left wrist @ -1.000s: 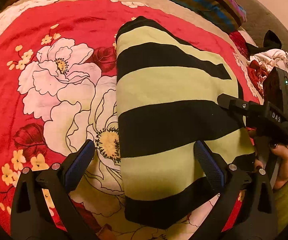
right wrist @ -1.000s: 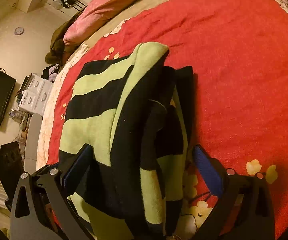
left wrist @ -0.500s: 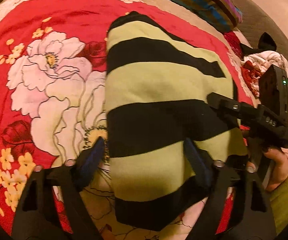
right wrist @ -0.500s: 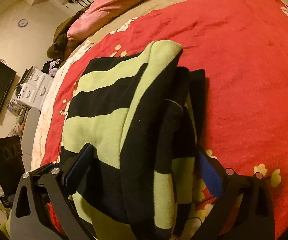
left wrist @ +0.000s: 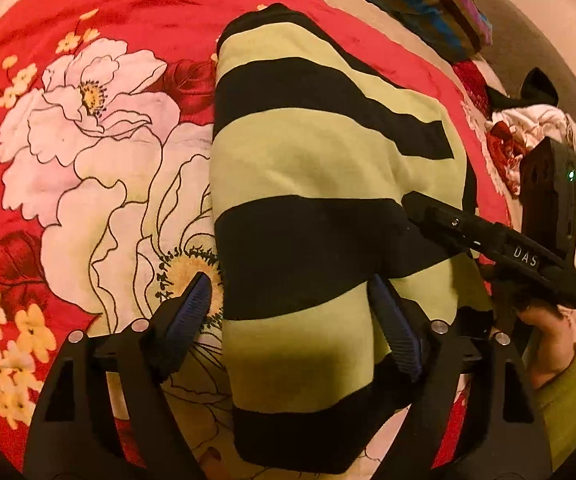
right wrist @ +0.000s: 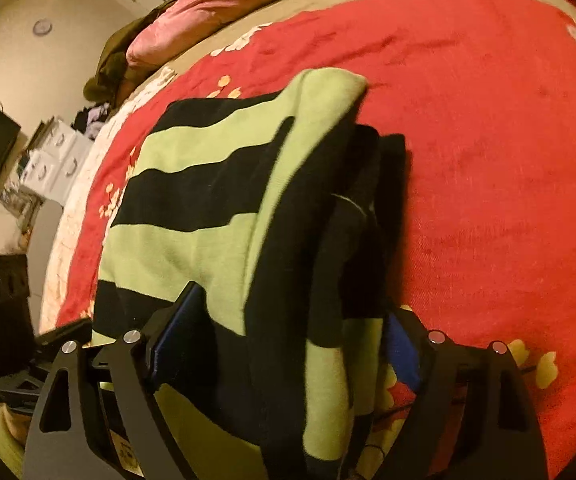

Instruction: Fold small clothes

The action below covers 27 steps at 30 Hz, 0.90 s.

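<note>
Red floral bedspread (left wrist: pixel 88 40); striped garment (left wrist: pixel 307 184) between both parted tools, jaws lately narrowing.

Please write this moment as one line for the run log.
left gripper: closed in, then reopening, straddling striped garment | right gripper: closing, garment between jaws | garment: folded on red bedspread

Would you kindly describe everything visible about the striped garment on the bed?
The striped garment is soft knit in wide lime-green and black bands, folded into a thick oblong bundle with stacked layers showing along one side. It lies flat on the red floral bedspread, its near end between both grippers' blue pads.
</note>
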{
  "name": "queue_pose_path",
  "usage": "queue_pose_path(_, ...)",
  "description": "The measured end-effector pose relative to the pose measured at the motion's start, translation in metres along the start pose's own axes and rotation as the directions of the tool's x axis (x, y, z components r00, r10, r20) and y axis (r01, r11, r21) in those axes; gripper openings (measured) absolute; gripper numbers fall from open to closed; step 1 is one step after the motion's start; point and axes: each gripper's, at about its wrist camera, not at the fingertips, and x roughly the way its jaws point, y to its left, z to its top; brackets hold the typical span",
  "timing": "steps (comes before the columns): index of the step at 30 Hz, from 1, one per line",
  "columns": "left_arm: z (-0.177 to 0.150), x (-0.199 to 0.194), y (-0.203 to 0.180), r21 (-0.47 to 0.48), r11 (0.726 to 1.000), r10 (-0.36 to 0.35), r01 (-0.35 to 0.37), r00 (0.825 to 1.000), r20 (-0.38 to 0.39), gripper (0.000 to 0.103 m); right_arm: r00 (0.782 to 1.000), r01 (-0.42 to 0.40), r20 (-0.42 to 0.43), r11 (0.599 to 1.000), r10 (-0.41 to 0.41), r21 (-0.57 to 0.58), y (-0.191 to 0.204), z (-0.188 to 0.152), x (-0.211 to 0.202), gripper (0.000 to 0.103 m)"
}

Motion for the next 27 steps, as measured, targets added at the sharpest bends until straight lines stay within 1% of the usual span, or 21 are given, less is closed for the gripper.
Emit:
queue_pose_path(2, 0.0, 0.0, -0.001, 0.008, 1.0, 0.001, -0.001, 1.0, 0.005, 0.075, 1.0, 0.004, 0.002, 1.0, -0.004, -0.005, 0.002, 0.0, -0.001, 0.083)
queue_pose_path(3, 0.0, -0.001, -0.001, 0.012, 1.0, 0.001, -0.001, 1.0, 0.007, 0.072, 1.0, 0.002, 0.003, 1.0, -0.002, -0.004, 0.002, 0.0, -0.002, 0.082)
queue_pose_path(4, 0.0, -0.001, -0.002, 0.014, 1.0, -0.006, 0.006, 1.0, 0.009, 0.069, 1.0, -0.002, 0.005, 1.0, 0.002, -0.005, 0.003, 0.001, -0.002, 0.079)
queue_pose_path(5, 0.001, -0.002, -0.003, 0.014, 1.0, -0.027, 0.027, 1.0, 0.011, 0.059, 1.0, -0.009, 0.014, 1.0, 0.009, -0.018, 0.005, 0.0, -0.005, 0.072)
queue_pose_path(7, 0.0, -0.006, -0.008, 0.024, 1.0, -0.013, 0.012, 1.0, 0.024, 0.056, 0.999, -0.013, 0.03, 0.998, 0.015, -0.06, 0.013, 0.0, -0.011, 0.061)
queue_pose_path(8, 0.0, -0.007, -0.01, 0.029, 1.0, -0.006, 0.005, 1.0, 0.028, 0.053, 0.999, -0.005, 0.034, 0.997, 0.008, -0.078, 0.016, -0.001, -0.014, 0.058)
queue_pose_path(11, -0.001, -0.01, -0.016, 0.041, 0.999, 0.005, -0.007, 0.999, 0.044, 0.047, 0.999, -0.009, 0.052, 0.997, 0.013, -0.071, 0.018, -0.001, -0.02, 0.054)
queue_pose_path(14, -0.001, -0.015, -0.023, 0.063, 0.998, 0.018, -0.022, 0.998, 0.06, 0.043, 0.998, -0.015, 0.064, 0.998, 0.019, -0.068, 0.019, -0.001, -0.023, 0.052)
queue_pose_path(18, -0.001, -0.018, -0.029, 0.082, 0.996, 0.034, -0.04, 0.997, 0.07, 0.04, 0.997, -0.026, 0.076, 0.998, 0.031, -0.065, 0.021, -0.001, -0.029, 0.051)
queue_pose_path(22, -0.001, -0.024, -0.03, 0.081, 0.996, 0.03, -0.037, 0.996, 0.078, 0.038, 0.995, -0.042, 0.089, 0.997, 0.048, -0.065, 0.023, -0.001, -0.036, 0.049)
queue_pose_path(27, -0.002, -0.036, -0.033, 0.079, 0.997, 0.017, -0.025, 0.996, 0.09, 0.037, 0.992, -0.052, 0.109, 0.995, 0.061, -0.086, 0.034, -0.001, -0.048, 0.048)
